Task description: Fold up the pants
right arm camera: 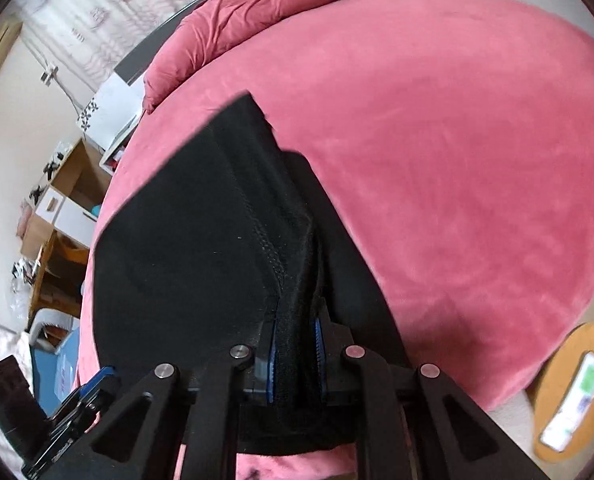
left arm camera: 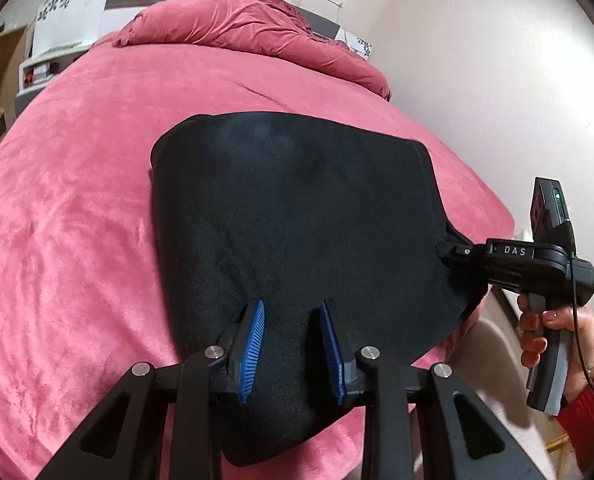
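Black pants (left arm camera: 297,208) lie folded on a pink bed cover (left arm camera: 77,208). My left gripper (left arm camera: 293,348) is at their near end, its blue pads (left arm camera: 253,344) shut on a bunch of the black cloth. To the right, my right gripper (left arm camera: 445,250) is clamped on the pants' side edge, with a hand (left arm camera: 537,320) in a red sleeve on its handle. In the right wrist view the pants (right arm camera: 177,248) run away from me and a stitched seam fold is pinched between the right gripper's (right arm camera: 295,344) pads. The left gripper (right arm camera: 89,384) shows at the bottom left.
A crumpled pink duvet (left arm camera: 233,28) lies at the head of the bed, with a white nightstand (left arm camera: 61,32) beside it. A wall (left arm camera: 497,80) runs close along the bed's right side. A round wooden stool (right arm camera: 573,392) with a phone on it stands off the bed's corner.
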The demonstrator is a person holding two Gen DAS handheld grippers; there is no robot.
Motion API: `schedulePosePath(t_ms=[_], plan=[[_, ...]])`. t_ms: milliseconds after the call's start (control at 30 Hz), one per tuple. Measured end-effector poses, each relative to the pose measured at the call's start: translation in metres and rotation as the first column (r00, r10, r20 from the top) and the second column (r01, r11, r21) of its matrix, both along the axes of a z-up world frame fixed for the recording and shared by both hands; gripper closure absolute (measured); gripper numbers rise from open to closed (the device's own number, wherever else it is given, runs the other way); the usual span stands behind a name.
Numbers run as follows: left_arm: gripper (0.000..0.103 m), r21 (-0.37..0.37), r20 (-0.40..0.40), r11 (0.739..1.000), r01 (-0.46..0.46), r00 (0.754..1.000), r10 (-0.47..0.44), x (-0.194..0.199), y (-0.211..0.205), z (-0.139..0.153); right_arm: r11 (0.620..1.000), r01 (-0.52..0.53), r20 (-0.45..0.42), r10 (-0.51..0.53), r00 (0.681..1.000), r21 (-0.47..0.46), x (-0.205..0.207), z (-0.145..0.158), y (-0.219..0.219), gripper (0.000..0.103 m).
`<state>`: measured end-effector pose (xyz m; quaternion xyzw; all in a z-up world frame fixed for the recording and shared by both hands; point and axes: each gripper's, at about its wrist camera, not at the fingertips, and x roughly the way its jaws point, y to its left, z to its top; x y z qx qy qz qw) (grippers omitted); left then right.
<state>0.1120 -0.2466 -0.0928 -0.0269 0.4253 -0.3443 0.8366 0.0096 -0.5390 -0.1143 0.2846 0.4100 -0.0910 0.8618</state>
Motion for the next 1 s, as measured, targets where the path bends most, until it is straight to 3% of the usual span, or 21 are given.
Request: schedulePosePath(t_ms=[67, 167, 300, 400, 500, 700, 800, 900, 1000], plan=[[0.074, 0.002, 0.006, 1.000, -0.002, 1.000, 0.002, -0.001, -0.001, -0.002, 1.000, -0.007, 0.011, 0.007, 1.000, -0.012, -0.002, 0.001, 0.001, 0.084], [0.074, -0.002, -0.020, 1.000, -0.015, 1.000, 0.015, 0.001, -0.002, 0.003, 0.999, -0.003, 0.003, 0.004, 1.000, -0.035, -0.005, 0.011, 0.001, 0.071], [0.074, -0.043, 0.012, 0.999, -0.030, 0.999, 0.030, 0.016, -0.001, 0.027, 0.977, 0.027, 0.087, -0.009, 0.996, -0.213, -0.012, 0.052, 0.008, 0.068], [0.074, -0.056, 0.041, 0.998, -0.015, 0.999, 0.018, 0.030, -0.013, 0.038, 0.946, -0.047, 0.136, 0.095, 0.986, -0.320, 0.001, 0.083, 0.029, 0.068], [0.074, -0.039, 0.051, 0.999, 0.003, 0.999, -0.001, 0.049, -0.035, 0.045, 0.913, -0.155, 0.125, 0.216, 0.968, -0.377, 0.032, 0.097, 0.055, 0.068], [0.074, 0.000, 0.008, 1.000, -0.018, 1.000, 0.018, 0.080, -0.065, 0.039, 0.887, -0.239, 0.024, 0.270, 0.963, -0.395, 0.097, 0.075, 0.070, 0.068], [0.074, 0.067, 0.010, 0.997, -0.031, 0.999, 0.031, 0.092, -0.074, 0.029, 0.893, -0.239, -0.025, 0.248, 0.968, -0.380, 0.115, 0.052, 0.060, 0.069], [0.074, 0.129, 0.011, 0.991, -0.023, 1.000, 0.022, 0.104, -0.082, 0.012, 0.903, -0.211, -0.076, 0.197, 0.978, -0.375, 0.126, 0.031, 0.043, 0.075], [0.073, 0.165, -0.005, 0.986, -0.007, 1.000, 0.008, 0.112, -0.088, -0.004, 0.928, -0.172, -0.081, 0.153, 0.985, -0.331, 0.128, 0.011, 0.023, 0.093]])
